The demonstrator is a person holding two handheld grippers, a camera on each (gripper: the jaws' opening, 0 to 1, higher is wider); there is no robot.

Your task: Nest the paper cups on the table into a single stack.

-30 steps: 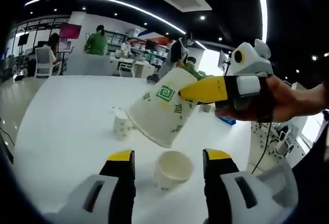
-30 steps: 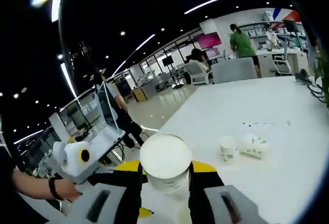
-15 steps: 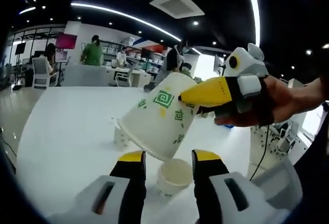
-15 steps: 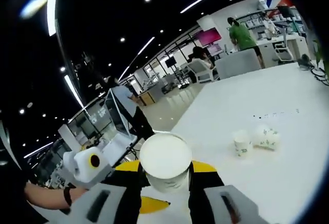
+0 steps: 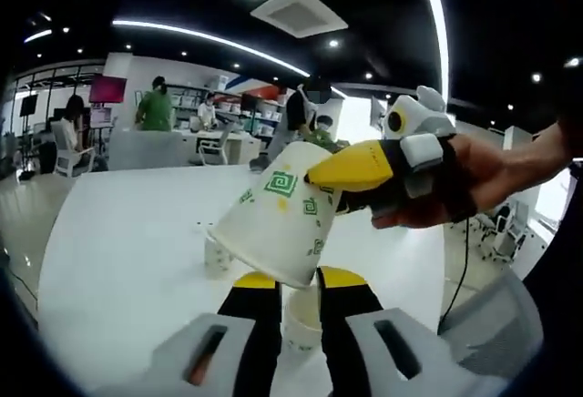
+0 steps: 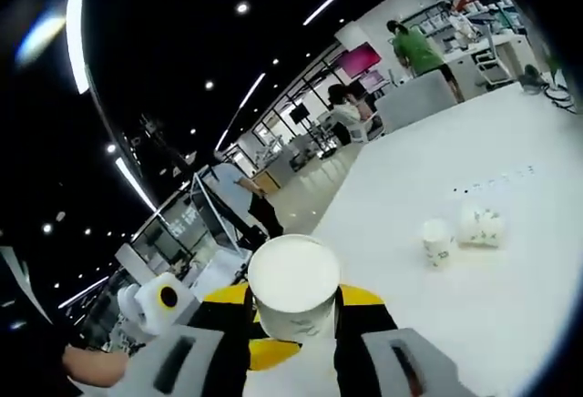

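Observation:
In the left gripper view, my left gripper (image 5: 299, 281) is shut on a plain white paper cup (image 5: 301, 313) standing upright on the white table (image 5: 127, 260). Just above it hangs a tilted white paper cup with green marks (image 5: 278, 224), base pointing down-left, held by my right gripper (image 5: 355, 166), which comes in from the right in a person's hand. In the right gripper view, that gripper (image 6: 293, 299) is shut on the same cup (image 6: 293, 280), whose base faces the camera. The left gripper (image 6: 159, 301) shows at the lower left.
Two more small cups sit farther out on the table, one upright (image 6: 437, 240) and one on its side (image 6: 481, 226); the upright one (image 5: 217, 256) also lies left of the held cups. Behind the table is an office with chairs, desks and people.
My left jaws have closed from wide apart onto the cup standing on the table. The right gripper keeps its cup tilted just above. Both views have shifted slightly.

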